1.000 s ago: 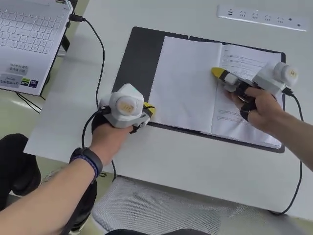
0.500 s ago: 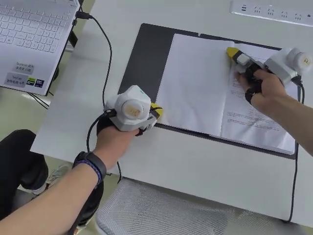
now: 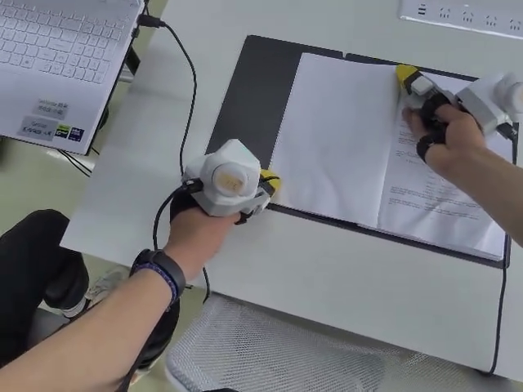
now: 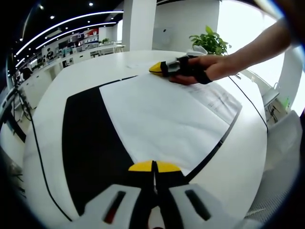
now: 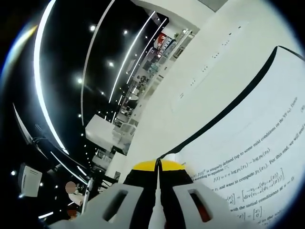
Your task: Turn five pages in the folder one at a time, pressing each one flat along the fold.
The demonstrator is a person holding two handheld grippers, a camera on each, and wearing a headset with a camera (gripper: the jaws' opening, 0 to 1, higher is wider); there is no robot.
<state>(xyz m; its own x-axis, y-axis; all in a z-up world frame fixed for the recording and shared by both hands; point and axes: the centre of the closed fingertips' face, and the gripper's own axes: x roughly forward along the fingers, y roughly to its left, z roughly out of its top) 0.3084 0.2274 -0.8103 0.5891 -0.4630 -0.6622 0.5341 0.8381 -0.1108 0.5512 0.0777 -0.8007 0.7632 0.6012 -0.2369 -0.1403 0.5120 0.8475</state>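
Observation:
A black folder (image 3: 245,98) lies open on the white table, a blank turned page (image 3: 335,135) on its left half and a printed page (image 3: 441,196) on its right. My right gripper (image 3: 406,75) is shut, its yellow tips pressed on the paper at the top of the fold. Its own view shows the shut tips (image 5: 157,166) on the printed page (image 5: 248,157) by the folder's black edge. My left gripper (image 3: 268,181) is shut and rests at the folder's near left corner. In the left gripper view its tips (image 4: 154,166) touch the black cover (image 4: 90,152), the right gripper (image 4: 159,68) far across the blank page (image 4: 162,119).
An open white laptop (image 3: 57,57) sits at the far left, and a black cable (image 3: 189,73) runs beside the folder. A white power strip (image 3: 462,16) lies at the table's back right. The table's near edge (image 3: 286,310) is close, with a mesh chair below.
My right gripper has slid up along the fold from the middle of the page to its top end. The left gripper stays put at the folder's near left corner.

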